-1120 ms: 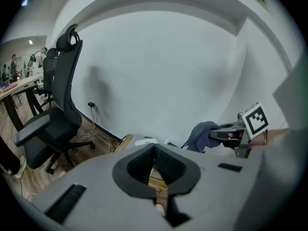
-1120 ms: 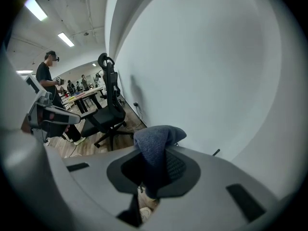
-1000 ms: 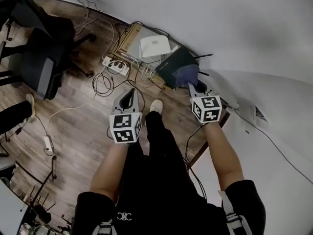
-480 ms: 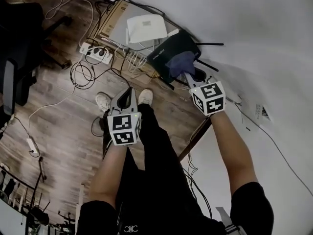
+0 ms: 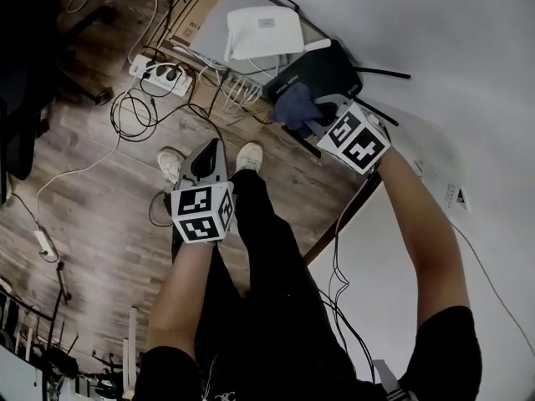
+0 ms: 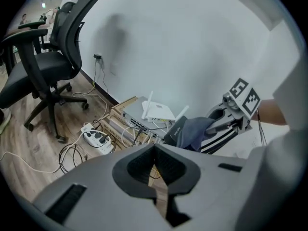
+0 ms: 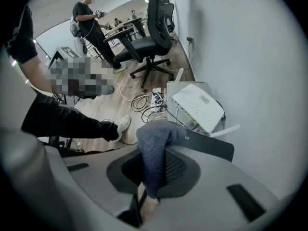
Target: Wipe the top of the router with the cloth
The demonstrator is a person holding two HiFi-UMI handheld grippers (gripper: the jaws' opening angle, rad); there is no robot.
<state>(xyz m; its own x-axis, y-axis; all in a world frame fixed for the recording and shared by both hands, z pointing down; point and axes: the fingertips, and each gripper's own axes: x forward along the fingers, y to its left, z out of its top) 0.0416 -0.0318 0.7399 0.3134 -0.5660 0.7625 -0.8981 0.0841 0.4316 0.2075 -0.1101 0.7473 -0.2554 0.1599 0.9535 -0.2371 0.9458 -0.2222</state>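
"Router, black flat plastic (image 5: 328, 69): where?"
"Against the wall (image 5: 451, 48). Left tool (image 5: 212, 149), jaws together and empty, hangs over wooden floor (image 5: 100, 190). White boxy router (image 5: 263, 30) comes next. Right tool (image 5: 319, 114) is clamped on grey-blue cloth (image 5: 292, 105) resting on the black router's top."

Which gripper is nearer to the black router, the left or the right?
Right. The right gripper holds the cloth at the black router; the left gripper hangs apart, shut, above the floor.

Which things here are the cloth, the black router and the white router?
cloth (image 5: 294, 105): head view, its bunched middle.
black router (image 5: 331, 70): head view, its top face.
white router (image 5: 261, 32): head view, its top face.
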